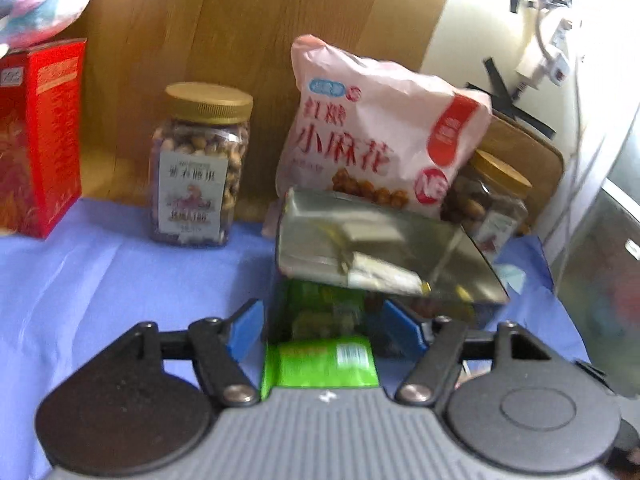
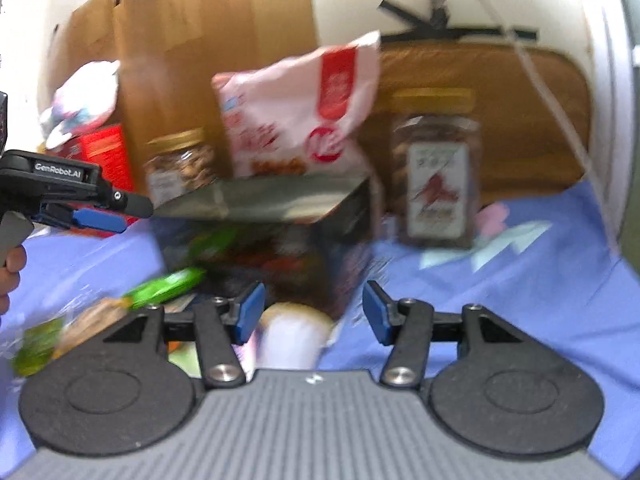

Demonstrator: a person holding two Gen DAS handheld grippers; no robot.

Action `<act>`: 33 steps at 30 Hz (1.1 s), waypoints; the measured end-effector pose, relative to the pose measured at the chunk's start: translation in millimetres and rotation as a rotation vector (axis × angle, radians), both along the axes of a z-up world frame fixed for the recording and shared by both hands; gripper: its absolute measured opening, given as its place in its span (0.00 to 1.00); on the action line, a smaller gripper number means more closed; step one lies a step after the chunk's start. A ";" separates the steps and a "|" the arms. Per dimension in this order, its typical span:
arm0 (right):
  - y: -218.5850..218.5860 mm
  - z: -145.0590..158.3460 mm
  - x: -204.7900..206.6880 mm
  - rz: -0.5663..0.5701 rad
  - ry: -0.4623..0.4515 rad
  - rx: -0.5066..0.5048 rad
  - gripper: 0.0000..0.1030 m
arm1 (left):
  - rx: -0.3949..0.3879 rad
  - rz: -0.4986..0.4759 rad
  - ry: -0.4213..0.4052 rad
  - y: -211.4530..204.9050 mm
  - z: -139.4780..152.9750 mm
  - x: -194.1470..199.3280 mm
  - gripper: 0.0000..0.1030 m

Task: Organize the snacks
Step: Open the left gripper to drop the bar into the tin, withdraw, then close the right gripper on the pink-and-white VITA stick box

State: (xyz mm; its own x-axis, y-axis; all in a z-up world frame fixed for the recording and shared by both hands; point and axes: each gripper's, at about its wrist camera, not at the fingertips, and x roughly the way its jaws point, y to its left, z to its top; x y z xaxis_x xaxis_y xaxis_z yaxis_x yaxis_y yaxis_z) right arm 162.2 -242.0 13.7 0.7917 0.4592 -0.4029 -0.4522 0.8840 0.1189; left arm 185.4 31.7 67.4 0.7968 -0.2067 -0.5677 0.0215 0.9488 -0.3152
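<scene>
A dark snack box (image 2: pixel 280 248) with a raised silver lid flap (image 1: pixel 380 248) stands on the blue cloth. A green snack packet (image 1: pixel 320 356) lies between the fingers of my left gripper (image 1: pixel 322 328), whose jaws stand wide apart around it without touching. My right gripper (image 2: pixel 314 314) is open and empty, near the box front, above a white cup-like item (image 2: pixel 292 340). A pink snack bag (image 1: pixel 376 128) leans behind the box. Nut jars stand left (image 1: pixel 200 164) and right (image 1: pixel 492 200) of it. The left gripper (image 2: pixel 96 216) shows in the right wrist view.
A red carton (image 1: pixel 40 136) stands at the far left against a wooden panel (image 1: pixel 240 20). More green and clear packets (image 2: pixel 80 320) lie on the cloth (image 1: pixel 100 280) left of the box. A brown cushion (image 2: pixel 520 120) and white wall are behind right.
</scene>
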 end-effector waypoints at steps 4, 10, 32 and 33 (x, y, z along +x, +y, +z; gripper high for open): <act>18.4 -16.4 4.3 0.046 0.086 -0.030 0.69 | -0.014 -0.036 0.007 -4.9 -10.0 -32.5 0.69; 40.9 -19.2 -9.4 0.082 0.095 -0.108 0.58 | 0.007 -0.071 0.008 -5.8 -20.1 -68.1 0.69; 73.0 -8.2 -100.3 0.178 -0.163 -0.325 0.60 | -0.081 -0.078 -0.001 19.4 -31.9 -115.7 0.75; 71.7 -6.5 -99.3 0.189 -0.139 -0.296 0.61 | -0.082 -0.080 -0.003 19.4 -32.0 -116.7 0.75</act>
